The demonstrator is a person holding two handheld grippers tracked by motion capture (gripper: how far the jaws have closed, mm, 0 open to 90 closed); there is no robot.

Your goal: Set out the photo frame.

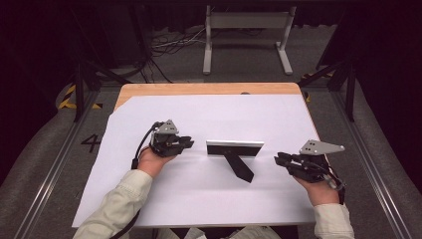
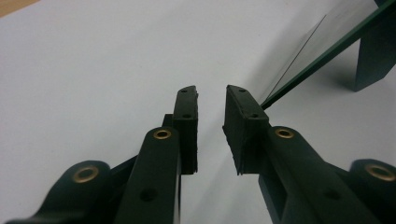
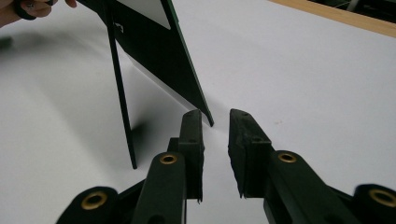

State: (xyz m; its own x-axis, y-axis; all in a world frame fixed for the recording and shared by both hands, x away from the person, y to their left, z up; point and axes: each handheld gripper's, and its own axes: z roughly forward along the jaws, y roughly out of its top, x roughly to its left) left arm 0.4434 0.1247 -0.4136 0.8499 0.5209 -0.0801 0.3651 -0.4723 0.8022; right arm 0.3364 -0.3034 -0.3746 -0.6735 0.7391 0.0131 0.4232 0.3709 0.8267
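The left gripper [image 1: 186,143] rests on the white sheet [image 1: 209,199], jaws a little apart with nothing between them, pointing right at the near end of a standing picture frame [image 1: 234,148]. The right gripper [image 1: 278,158], jaws likewise slightly apart and empty, points left at the frame's other end. The frame stands mid-table on its back strut [image 1: 240,167], its long axis running left to right between the two. The left gripper appears slightly nearer.
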